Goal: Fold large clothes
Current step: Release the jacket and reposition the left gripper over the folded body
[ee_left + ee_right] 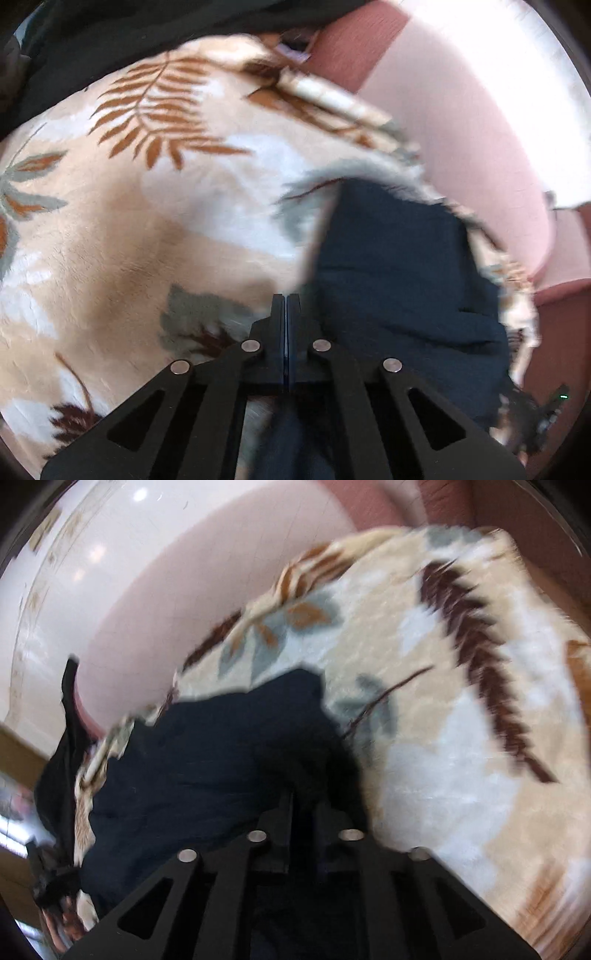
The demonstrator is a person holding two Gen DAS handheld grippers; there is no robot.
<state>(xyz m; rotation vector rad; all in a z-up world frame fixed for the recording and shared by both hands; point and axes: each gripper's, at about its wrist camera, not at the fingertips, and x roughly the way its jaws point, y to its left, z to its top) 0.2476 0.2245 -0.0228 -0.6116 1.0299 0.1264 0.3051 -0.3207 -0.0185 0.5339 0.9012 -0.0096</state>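
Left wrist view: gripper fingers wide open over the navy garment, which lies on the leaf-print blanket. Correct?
Not quite. In the left wrist view the left gripper has its fingers pressed together, not wide open. The rest holds: the navy garment lies on the leaf-print blanket.

Left hand-held gripper [286, 301]: jaws pressed together, dark blue cloth [399, 273] pinched btwn them. Cloth lies on soft blanket [122, 221] w/ leaf print. Pink floor [461, 122] beyond blanket edge.
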